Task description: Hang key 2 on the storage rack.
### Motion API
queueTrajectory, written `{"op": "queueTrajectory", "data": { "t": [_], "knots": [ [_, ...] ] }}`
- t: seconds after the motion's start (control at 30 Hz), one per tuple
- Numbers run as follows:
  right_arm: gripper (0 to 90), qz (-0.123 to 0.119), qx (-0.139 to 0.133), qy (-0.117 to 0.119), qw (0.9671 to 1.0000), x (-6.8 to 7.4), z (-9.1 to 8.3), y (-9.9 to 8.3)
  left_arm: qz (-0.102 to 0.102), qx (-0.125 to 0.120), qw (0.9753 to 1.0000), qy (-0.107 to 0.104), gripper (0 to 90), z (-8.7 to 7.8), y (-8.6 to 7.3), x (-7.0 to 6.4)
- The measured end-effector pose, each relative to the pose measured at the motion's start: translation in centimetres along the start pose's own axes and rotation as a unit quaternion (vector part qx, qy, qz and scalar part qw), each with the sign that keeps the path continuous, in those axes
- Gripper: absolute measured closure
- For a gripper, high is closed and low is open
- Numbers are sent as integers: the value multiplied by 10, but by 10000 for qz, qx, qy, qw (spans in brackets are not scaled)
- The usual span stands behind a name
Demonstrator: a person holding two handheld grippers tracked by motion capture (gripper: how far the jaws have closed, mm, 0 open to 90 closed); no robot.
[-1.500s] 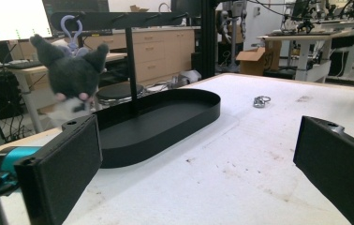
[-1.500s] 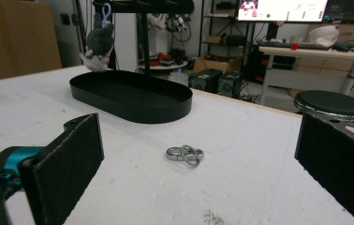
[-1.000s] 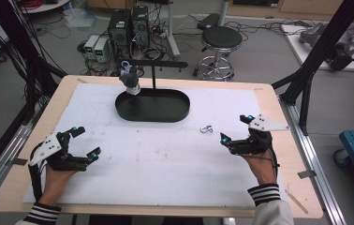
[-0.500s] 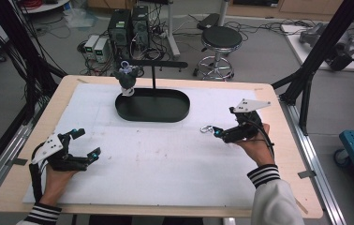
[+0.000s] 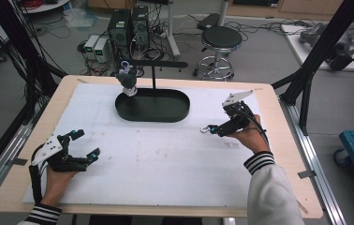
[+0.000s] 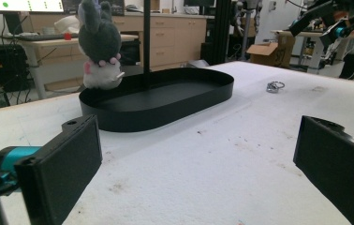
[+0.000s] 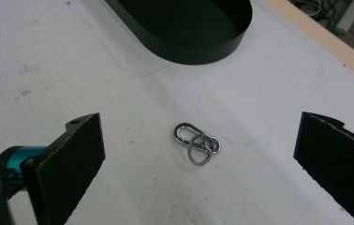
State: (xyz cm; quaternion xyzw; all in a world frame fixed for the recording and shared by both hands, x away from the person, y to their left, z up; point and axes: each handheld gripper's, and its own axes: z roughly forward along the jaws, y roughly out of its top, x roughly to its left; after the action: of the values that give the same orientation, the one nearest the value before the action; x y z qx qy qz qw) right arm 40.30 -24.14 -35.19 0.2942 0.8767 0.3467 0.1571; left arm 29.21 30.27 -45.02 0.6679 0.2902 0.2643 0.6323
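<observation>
High view: bench (image 5: 269,154) is a wooden top under a white mat. Black oval tray (image 5: 152,106) sits toward the far edge, roughly mid-width, with a thin black post rising from it. Grey and white plush toy (image 5: 127,78) hangs at the tray's far-left end. Left gripper (image 5: 82,146) rests on the mat near the near-left corner, jaws spread, nothing between them. Right gripper (image 5: 214,128) is held right of the tray, tips pointing left at a small metal clip (image 5: 205,129) lying on the mat just off the tray's right end; can't tell here whether they touch.

Left gripper view: jaws wide apart, empty. Tray (image 6: 165,101) is ahead on the mat, plush toy (image 6: 99,44) at its left end beside the post. Clip (image 6: 274,86) lies on the mat right of the tray, well apart from these jaws. Right gripper (image 6: 336,28) is up at top right.

Right gripper view: jaws spread, clip (image 7: 196,139) flat on the mat between them, touching neither. It's a snap hook with a ring looped through it. Tray's rounded end (image 7: 203,49) is just beyond.
</observation>
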Motion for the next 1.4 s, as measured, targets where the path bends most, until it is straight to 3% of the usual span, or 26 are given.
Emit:
{"op": "queueTrajectory", "data": {
  "t": [0.13,0.37,0.63,0.8,0.93,1.07,1.23,1.4],
  "knots": [
    [13,-34,197,1,9998,0,10,1,95,27,10000,4,17,1,0,-2],
    [13,-100,573,59,9983,0,29,-1,66,28,10000,52,17,1,-1,-2],
    [56,-207,926,68,9955,2,46,-1,16,-200,9998,54,20,-4,-2,-1],
    [57,-202,1121,66,9935,2,54,-3,45,-172,9998,59,20,-3,-2,-1],
    [181,-256,1265,99,9916,1,60,-4,49,-176,9998,69,20,-3,-2,-1],
    [188,-251,1385,17,9900,0,65,-5,50,-174,9998,72,20,-3,-2,-1],
    [257,-265,1588,-45,9869,-3,71,-8,57,-173,9998,55,20,-4,-2,-1],
    [331,-274,1636,-44,9861,-4,73,-8,58,-177,9998,54,20,-4,-2,-1]
  ]
}}
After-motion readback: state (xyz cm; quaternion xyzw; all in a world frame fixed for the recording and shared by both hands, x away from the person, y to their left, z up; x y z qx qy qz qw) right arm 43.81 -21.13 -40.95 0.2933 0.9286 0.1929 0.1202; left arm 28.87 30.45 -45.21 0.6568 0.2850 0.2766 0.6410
